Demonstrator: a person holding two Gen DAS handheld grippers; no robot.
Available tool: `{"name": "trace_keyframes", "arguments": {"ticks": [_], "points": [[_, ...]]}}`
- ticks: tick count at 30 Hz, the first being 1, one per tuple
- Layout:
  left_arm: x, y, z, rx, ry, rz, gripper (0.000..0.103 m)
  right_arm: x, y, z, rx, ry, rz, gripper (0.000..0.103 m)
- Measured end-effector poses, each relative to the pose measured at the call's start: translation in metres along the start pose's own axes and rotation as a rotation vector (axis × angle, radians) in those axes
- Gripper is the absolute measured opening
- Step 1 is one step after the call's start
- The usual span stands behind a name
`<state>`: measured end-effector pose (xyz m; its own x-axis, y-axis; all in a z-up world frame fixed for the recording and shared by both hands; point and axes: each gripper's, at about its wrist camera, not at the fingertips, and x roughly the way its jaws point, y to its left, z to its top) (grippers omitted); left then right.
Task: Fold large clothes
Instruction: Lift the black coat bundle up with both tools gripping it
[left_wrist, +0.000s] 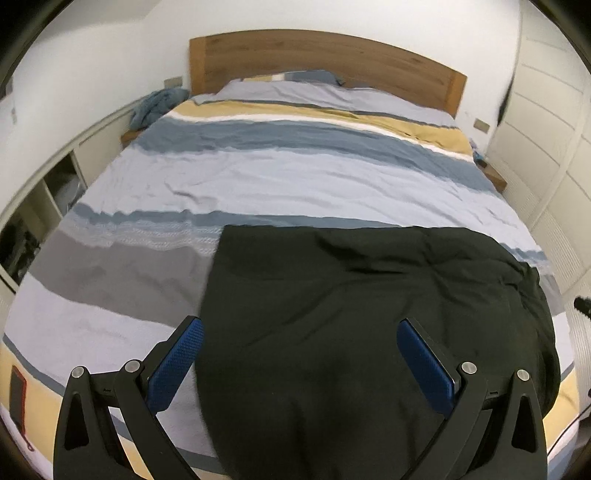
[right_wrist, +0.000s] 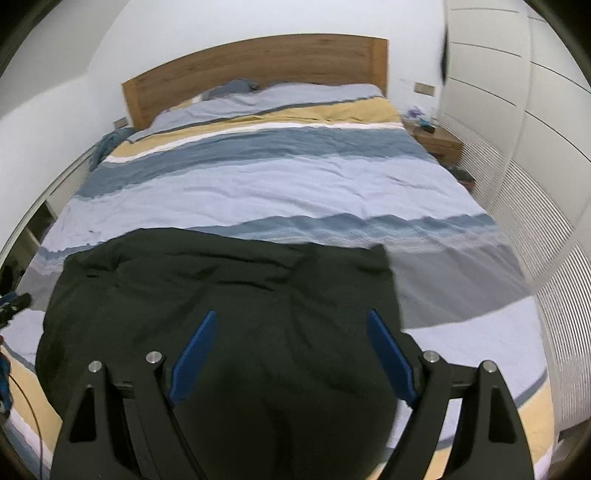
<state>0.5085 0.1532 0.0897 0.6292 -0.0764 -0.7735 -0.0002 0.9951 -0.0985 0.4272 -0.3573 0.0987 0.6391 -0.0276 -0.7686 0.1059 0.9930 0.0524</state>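
Garment (left_wrist: 351, 332) lies dark across the lower frame on the striped bed (left_wrist: 258, 173); we hover left gripper (left_wrist: 299, 347) and right gripper (right_wrist: 291, 339), both spread and empty, next needing an edge to pinch.

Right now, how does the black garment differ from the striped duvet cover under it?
The plain black garment is a single dark colour; the striped duvet cover has blue, grey, yellow and white bands. The garment covers only the near part of the bed; the duvet cover spans all of it. Both are wrinkled fabric lying flat.
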Motion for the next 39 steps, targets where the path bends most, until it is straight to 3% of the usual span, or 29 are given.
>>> {"name": "trace_keyframes", "arguments": {"ticks": [5, 11, 14, 16, 22, 24, 28, 36, 39], "points": [[0.02, 0.054, -0.005, -0.119, 0.073, -0.073, 0.102, 0.011, -0.033, -0.008, 0.044, 0.052, -0.021, 0.083], [0.06, 0.099, -0.019, -0.305, 0.149, -0.162, 0.102, 0.041, -0.054, -0.022, 0.148, 0.145, 0.078, 0.083], [0.081, 0.108, -0.027, -0.361, 0.195, -0.247, 0.102, 0.058, -0.063, -0.032, 0.197, 0.186, 0.109, 0.083], [0.1, 0.111, -0.035, -0.401, 0.249, -0.362, 0.102, 0.072, -0.071, -0.039, 0.255, 0.218, 0.151, 0.083], [0.146, 0.102, -0.055, -0.407, 0.401, -0.478, 0.102, 0.112, -0.088, -0.055, 0.36, 0.295, 0.259, 0.084], [0.161, 0.098, -0.059, -0.403, 0.432, -0.507, 0.102, 0.131, -0.089, -0.064, 0.357, 0.35, 0.287, 0.094], [0.179, 0.098, -0.058, -0.416, 0.434, -0.546, 0.102, 0.161, -0.092, -0.073, 0.323, 0.413, 0.321, 0.103], [0.195, 0.09, -0.056, -0.373, 0.453, -0.569, 0.102, 0.174, -0.095, -0.075, 0.29, 0.419, 0.386, 0.103], [0.199, 0.087, -0.059, -0.396, 0.449, -0.588, 0.102, 0.188, -0.099, -0.085, 0.339, 0.456, 0.463, 0.103]]}}
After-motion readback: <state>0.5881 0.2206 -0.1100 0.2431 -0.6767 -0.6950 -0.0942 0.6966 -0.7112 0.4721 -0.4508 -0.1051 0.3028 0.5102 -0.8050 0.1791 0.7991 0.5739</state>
